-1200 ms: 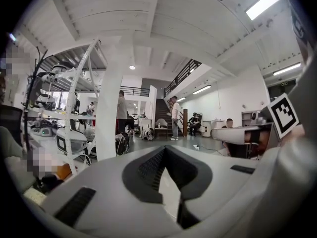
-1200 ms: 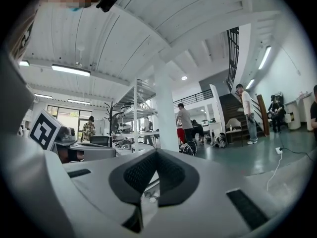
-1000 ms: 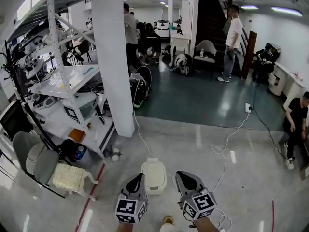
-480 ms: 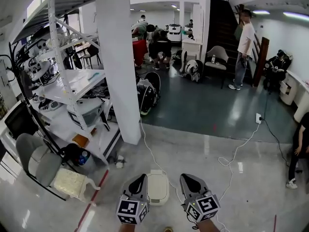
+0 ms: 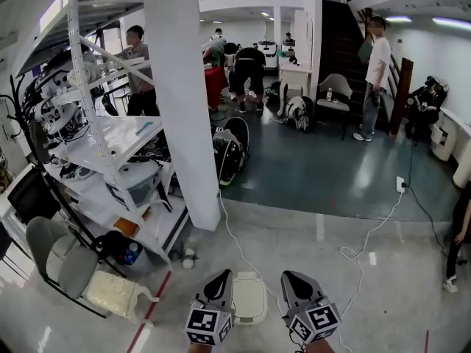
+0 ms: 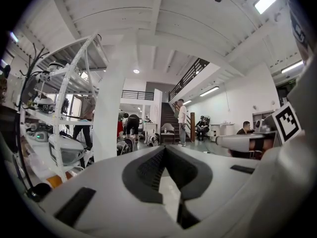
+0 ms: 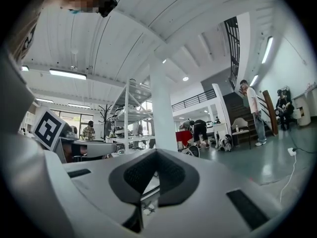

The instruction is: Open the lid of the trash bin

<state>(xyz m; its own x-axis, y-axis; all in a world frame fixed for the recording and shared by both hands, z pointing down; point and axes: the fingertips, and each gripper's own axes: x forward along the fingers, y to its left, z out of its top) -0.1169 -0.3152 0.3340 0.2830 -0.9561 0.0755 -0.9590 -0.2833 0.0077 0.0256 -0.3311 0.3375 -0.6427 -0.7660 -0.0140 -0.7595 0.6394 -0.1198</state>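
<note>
Bin (image 5: 251, 298) seemingly just beside left tongs (image 5: 224, 276)

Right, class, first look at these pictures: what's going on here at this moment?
A person stands in a large workshop hall with a gripper in each hand. The left gripper and the right gripper both have their jaws together, with nothing between them. They point down toward a white trash bin on the floor, and its lid is shut. Neither gripper touches the bin, so the lid has not yet been opened.
</note>
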